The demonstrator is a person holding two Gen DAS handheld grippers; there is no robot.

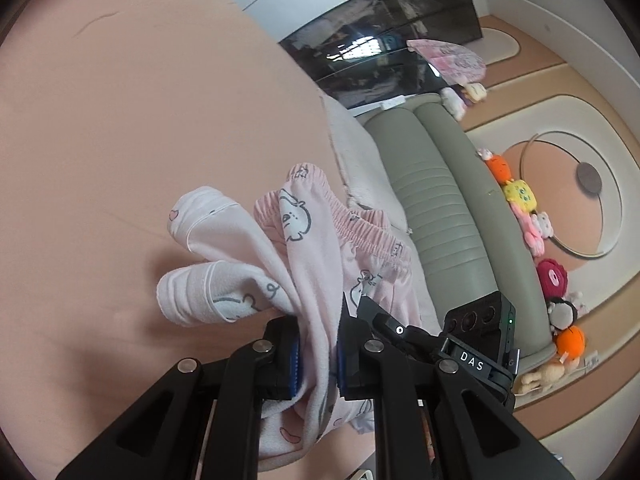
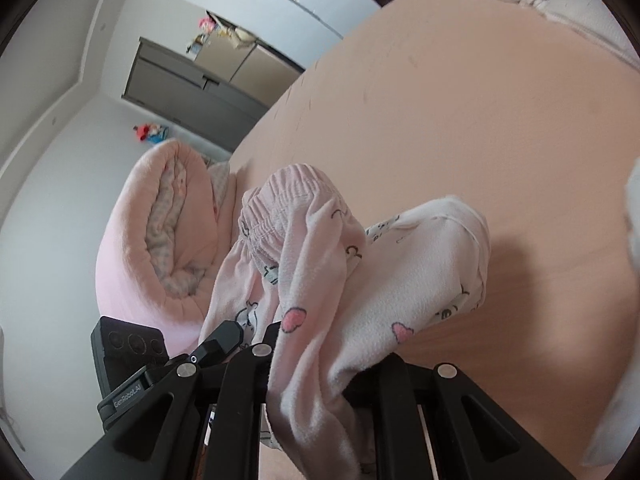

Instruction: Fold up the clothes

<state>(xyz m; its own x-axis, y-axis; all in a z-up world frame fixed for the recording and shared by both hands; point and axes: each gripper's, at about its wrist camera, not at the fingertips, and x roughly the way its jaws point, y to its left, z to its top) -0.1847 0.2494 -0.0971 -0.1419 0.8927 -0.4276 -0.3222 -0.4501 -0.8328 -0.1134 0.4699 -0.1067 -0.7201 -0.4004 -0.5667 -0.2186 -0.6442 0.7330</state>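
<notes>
Pale pink pyjama trousers [image 1: 304, 248] with cartoon animal prints and a ribbed elastic waistband hang bunched above the peach bed sheet [image 1: 120, 140]. My left gripper [image 1: 318, 356] is shut on a fold of this fabric, the cloth squeezed between its blue pads. The other gripper's black body [image 1: 472, 352] sits close on the right. In the right wrist view the same trousers [image 2: 320, 272], with pink hearts, drape over my right gripper [image 2: 316, 364], which is shut on the cloth; its fingertips are hidden under the fabric. A cuffed leg end [image 2: 452, 248] hangs to the right.
A grey-green padded headboard [image 1: 444, 208] with a row of plush toys [image 1: 524, 208] lies right of the bed. A rolled pink blanket [image 2: 160, 248] sits off the bed's left edge. Dark cabinets [image 2: 192, 92] stand behind. A white cloth [image 2: 628, 320] shows at the far right.
</notes>
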